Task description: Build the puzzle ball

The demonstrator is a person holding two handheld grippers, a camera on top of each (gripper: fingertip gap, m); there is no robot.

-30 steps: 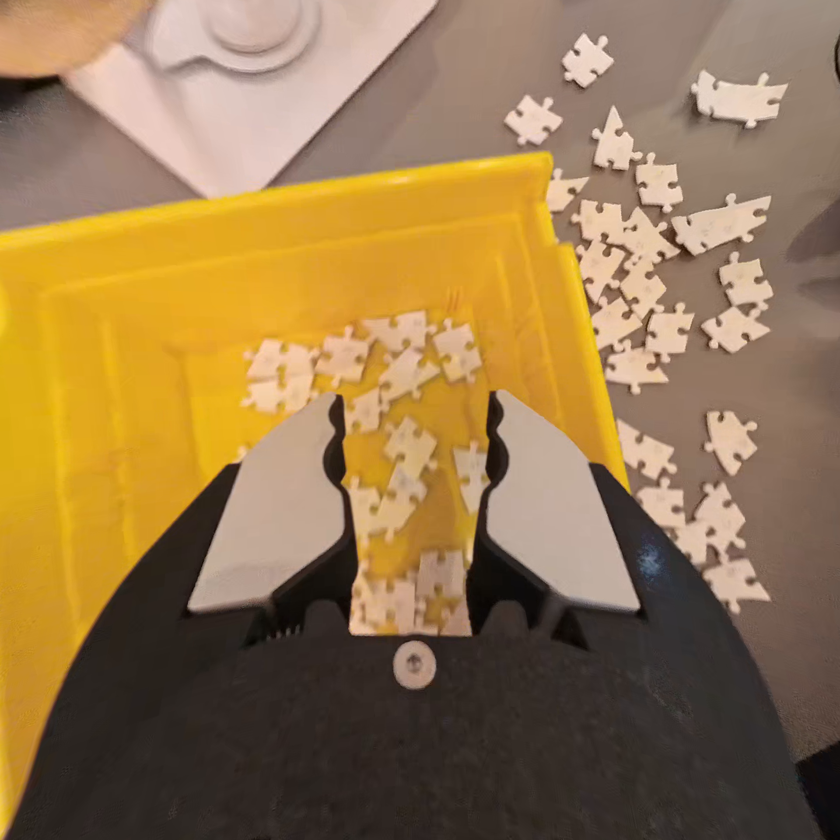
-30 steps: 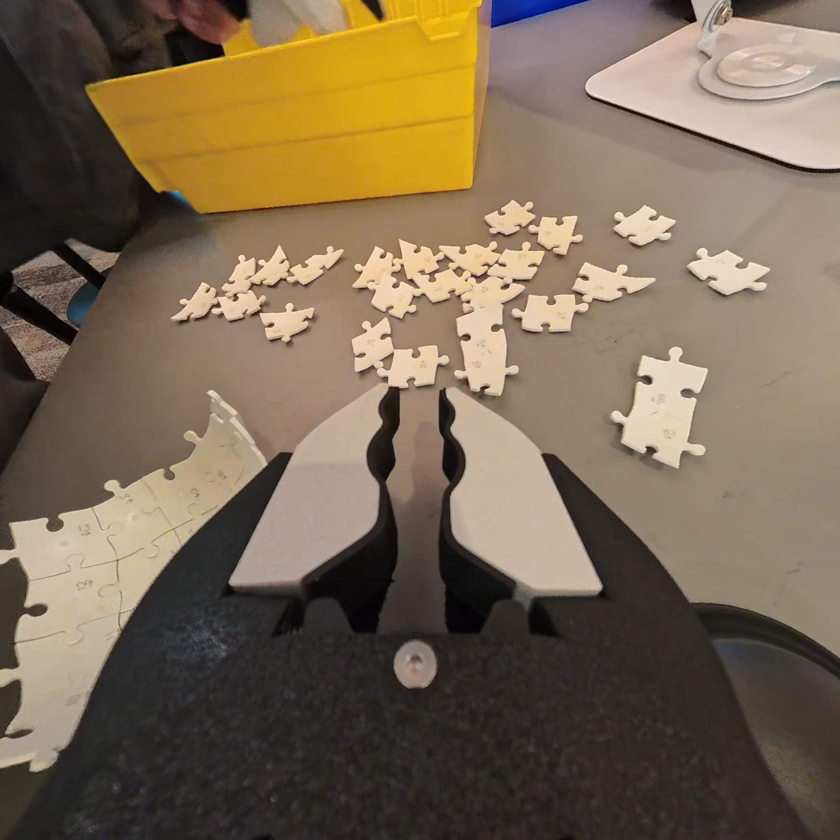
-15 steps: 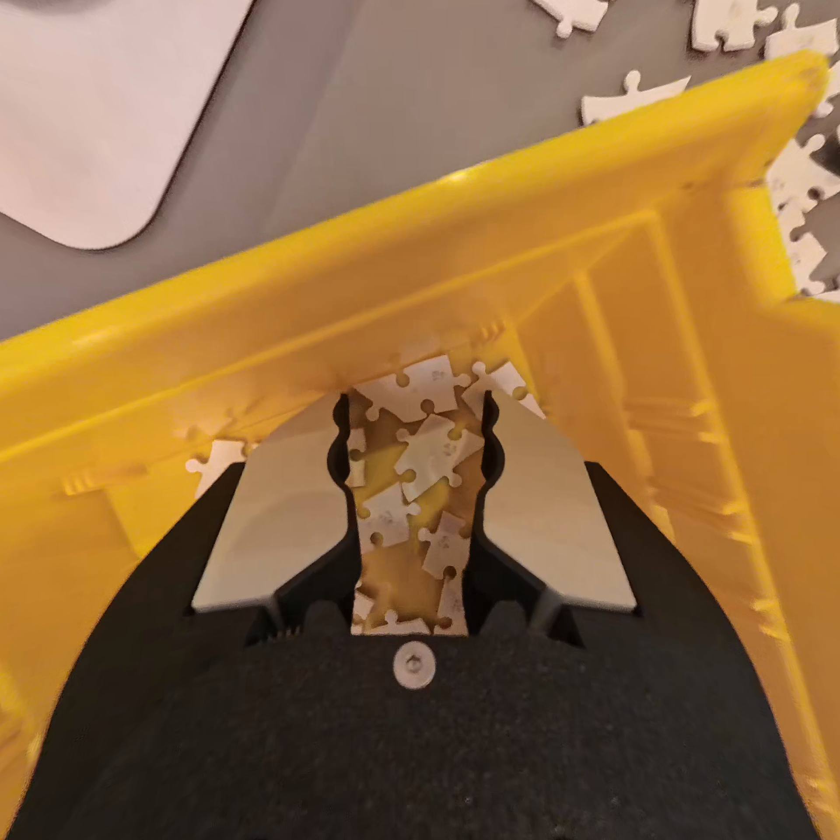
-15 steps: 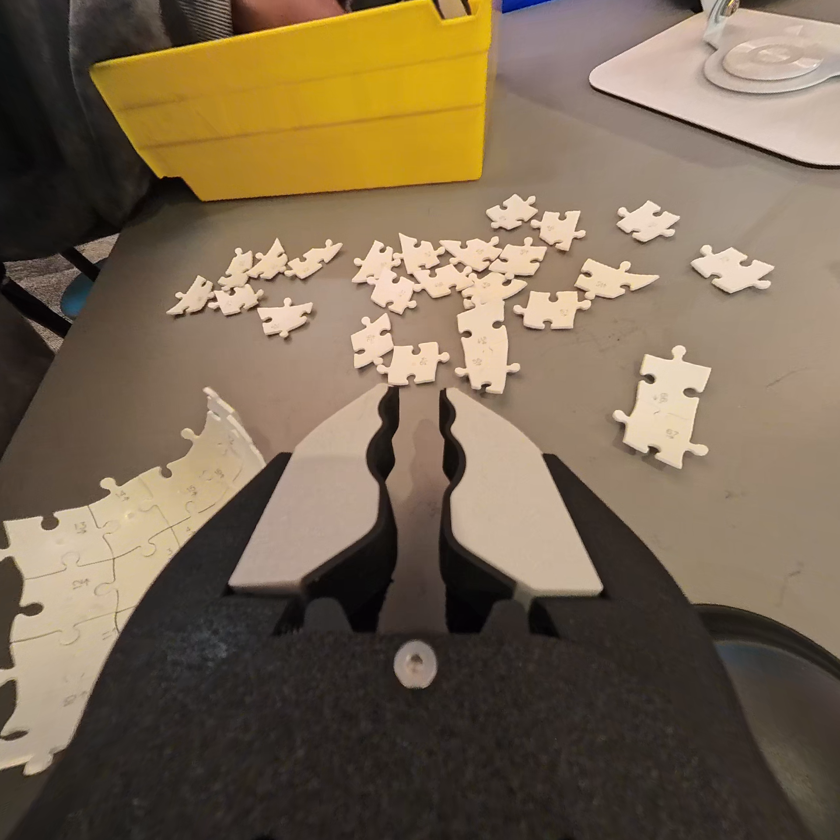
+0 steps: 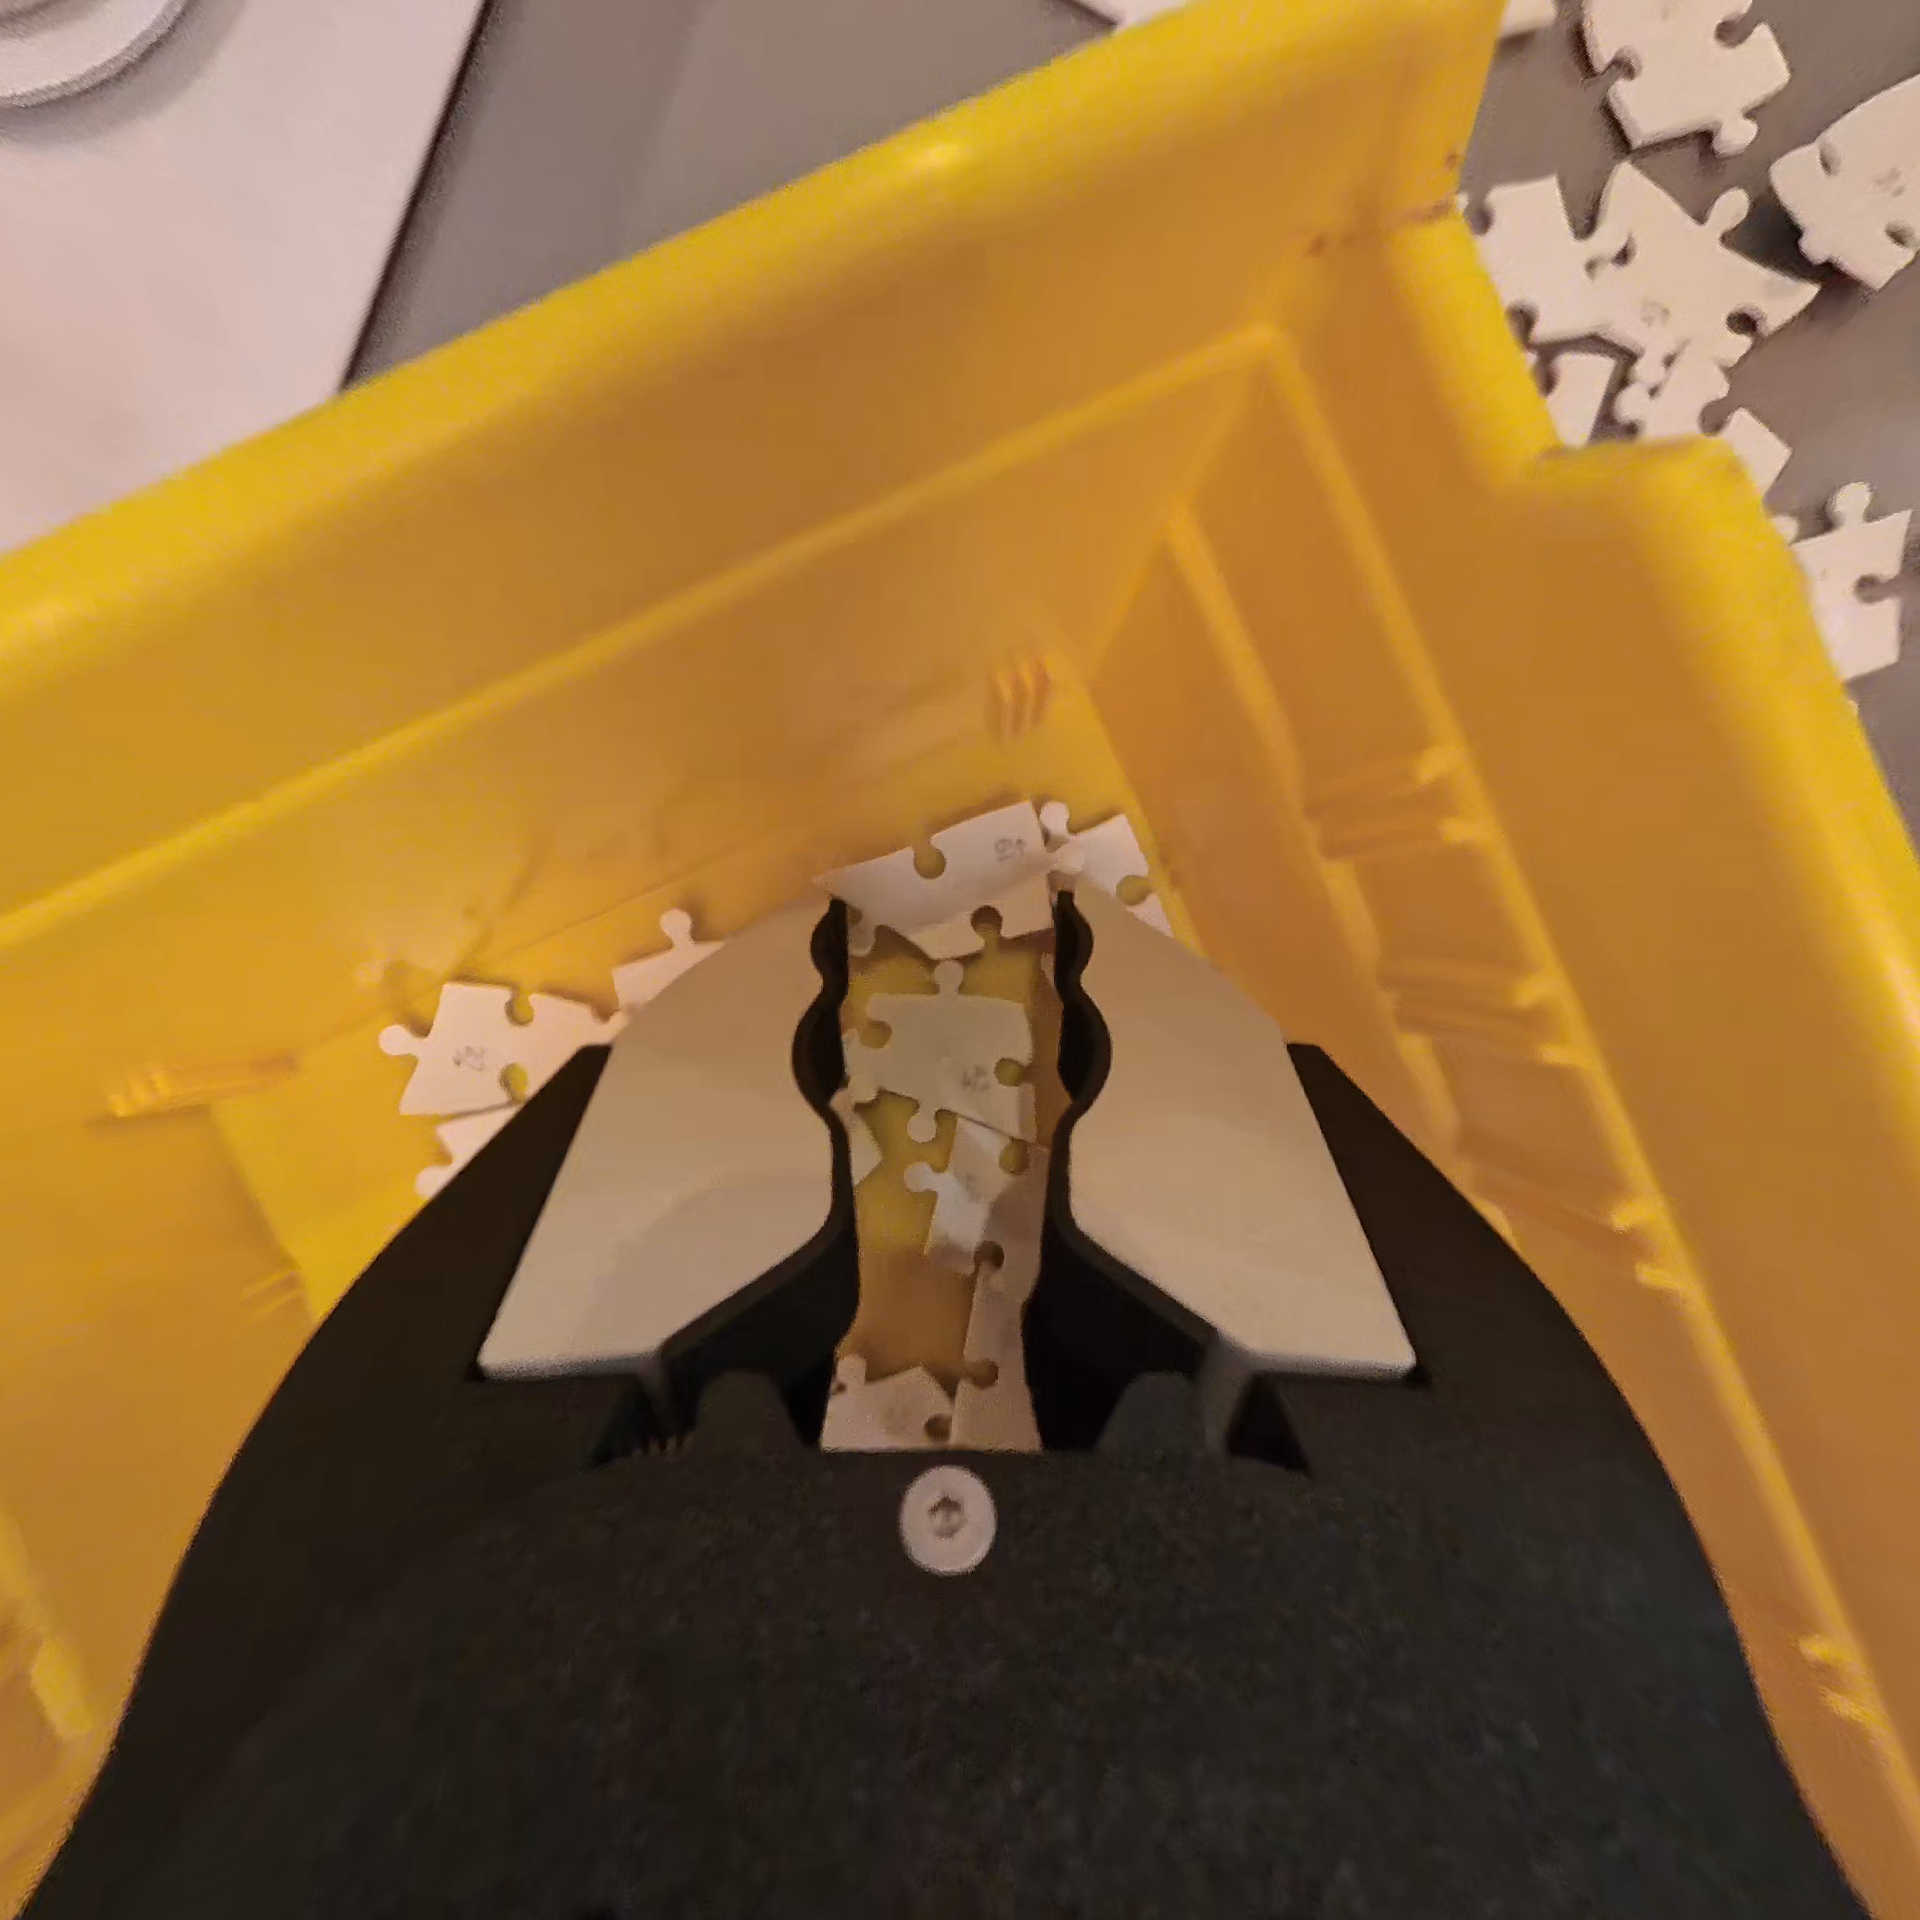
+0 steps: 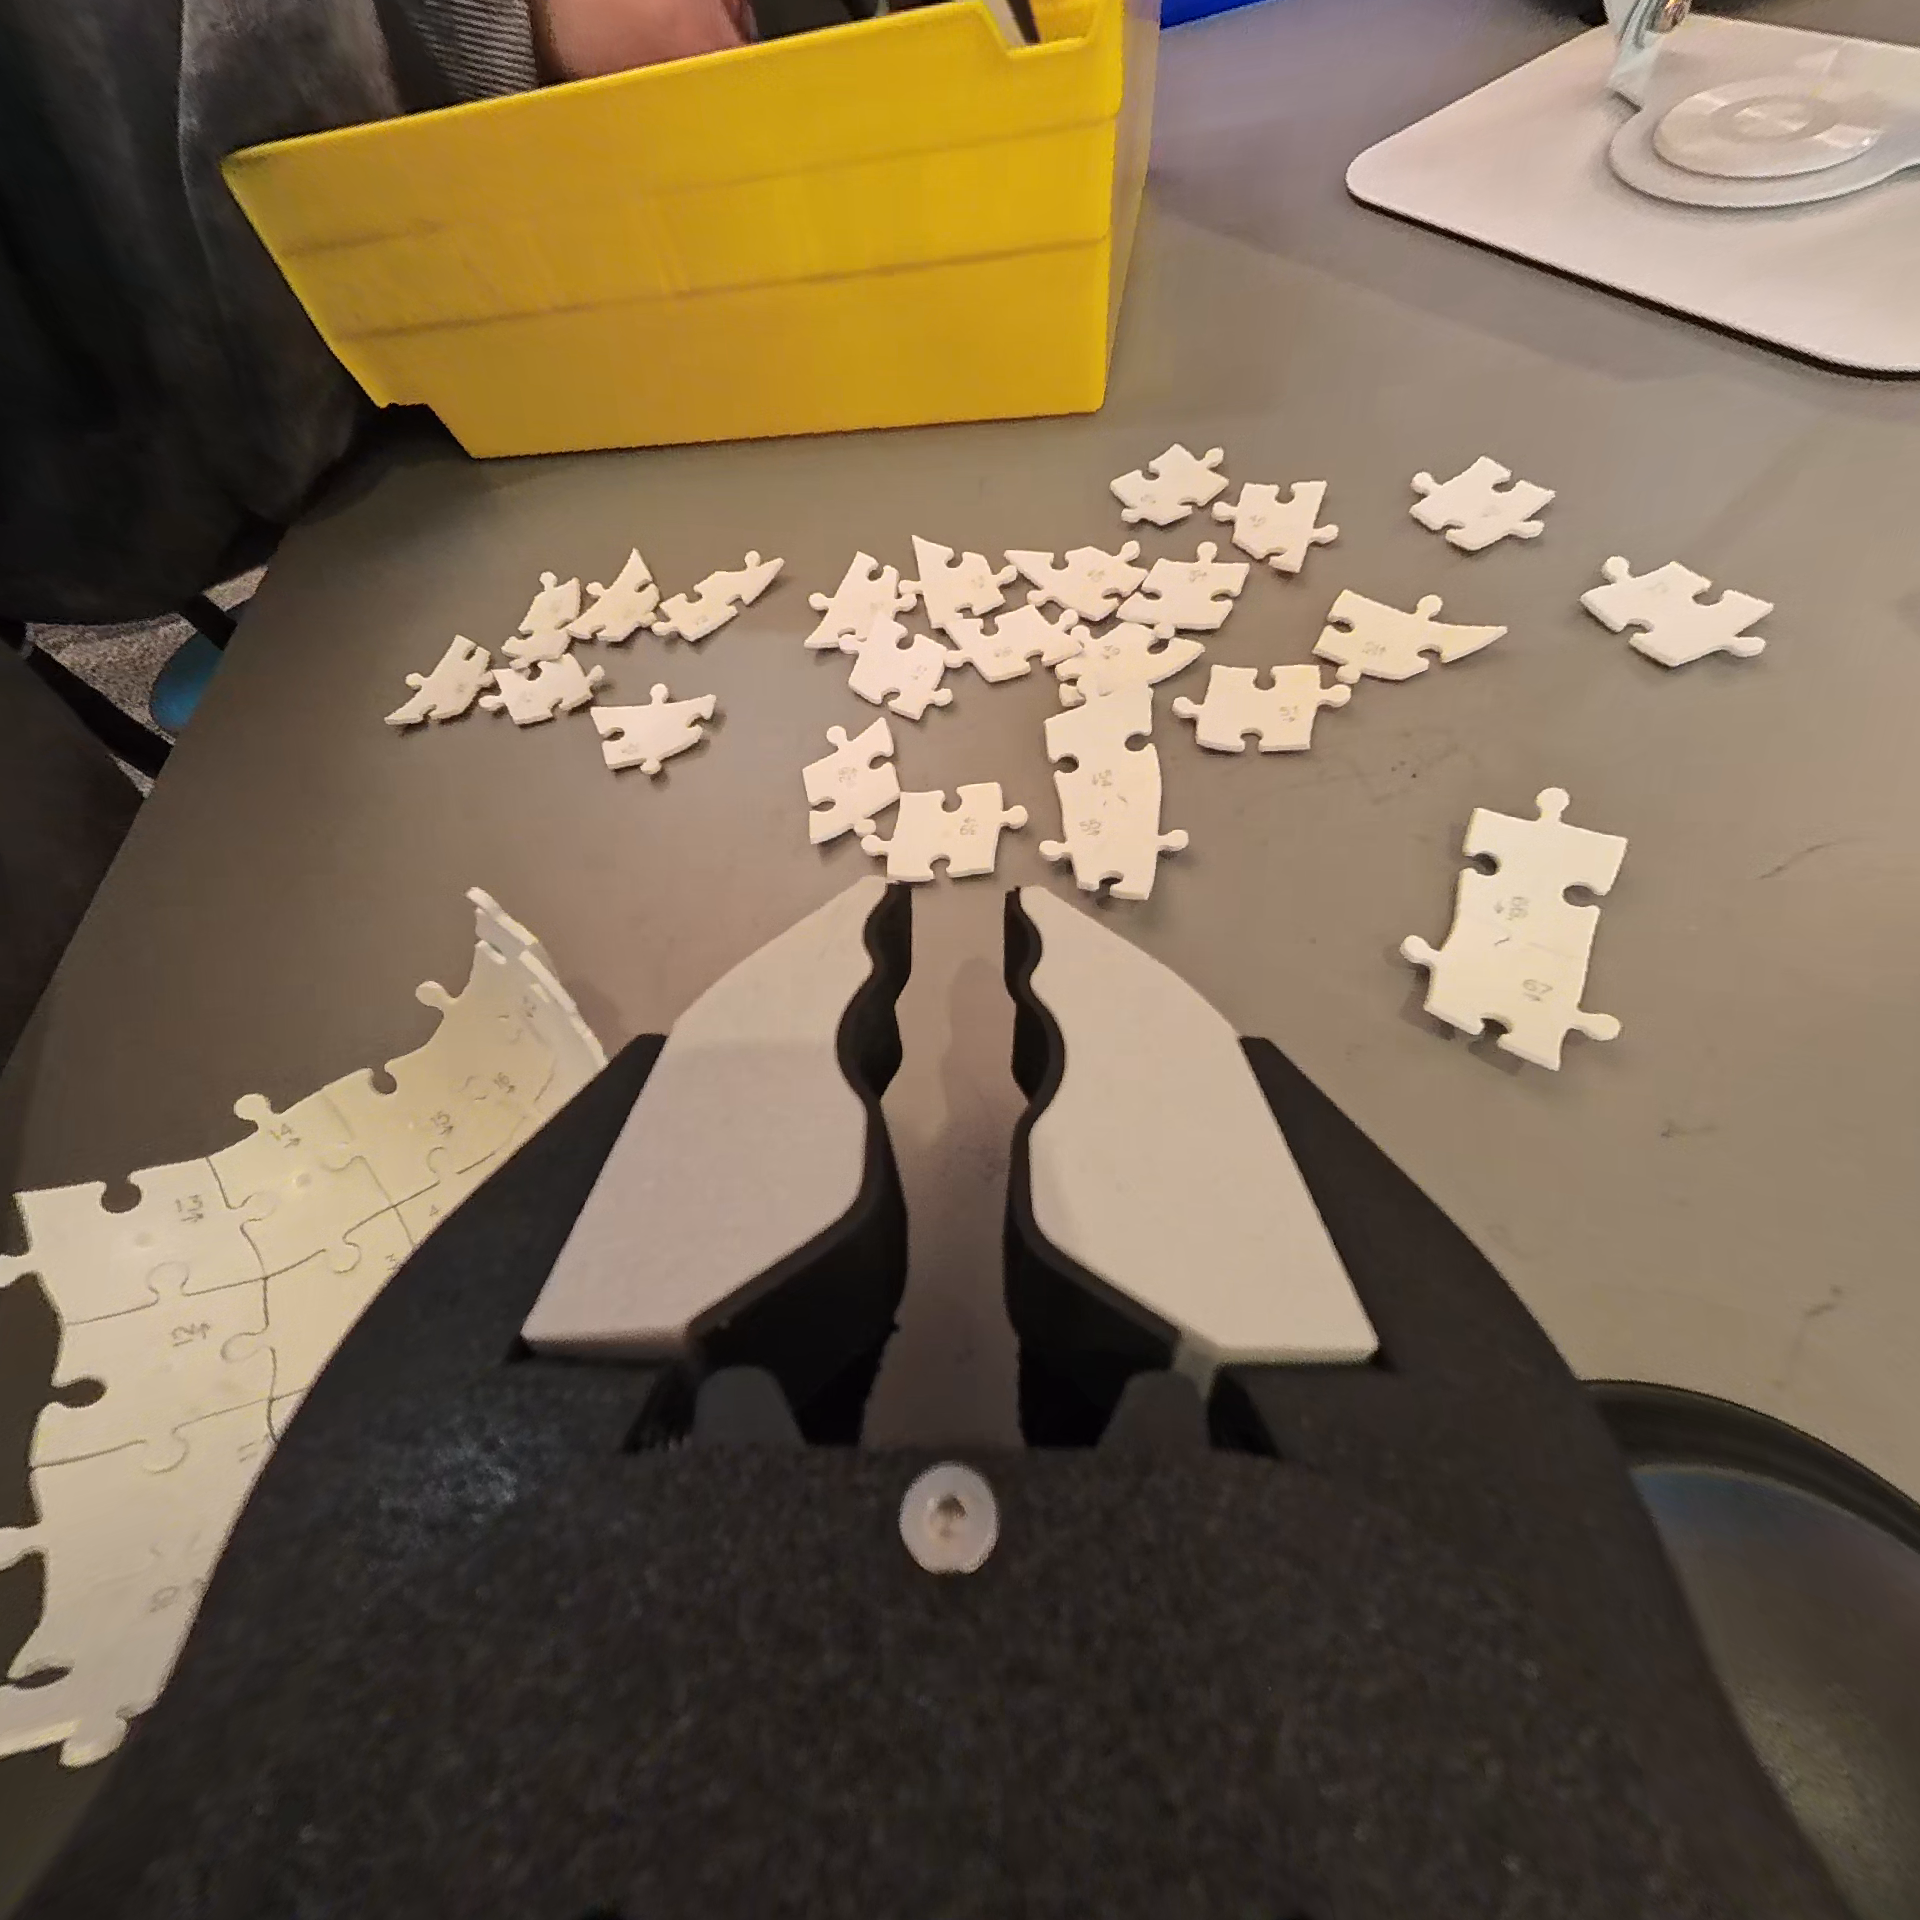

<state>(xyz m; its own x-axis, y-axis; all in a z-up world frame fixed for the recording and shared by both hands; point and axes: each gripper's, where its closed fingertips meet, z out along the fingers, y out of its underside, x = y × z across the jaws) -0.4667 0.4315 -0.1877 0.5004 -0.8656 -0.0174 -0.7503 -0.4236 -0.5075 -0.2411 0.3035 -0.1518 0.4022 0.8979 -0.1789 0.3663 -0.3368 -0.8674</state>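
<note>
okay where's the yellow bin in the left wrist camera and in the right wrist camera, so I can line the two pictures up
Left wrist view: the yellow bin fills most of the frame; the left gripper is down inside it.
Right wrist view: the bin sits upper left, at the table's far edge, beyond the right gripper.
Shared landmark: the loose white puzzle pieces on the table beside the bin.

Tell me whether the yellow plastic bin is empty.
Not empty: loose white puzzle pieces lie on the yellow plastic bin's floor, beneath the open left gripper.

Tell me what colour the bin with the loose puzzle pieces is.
Bright yellow bin; the right wrist view shows its outside best.
</note>
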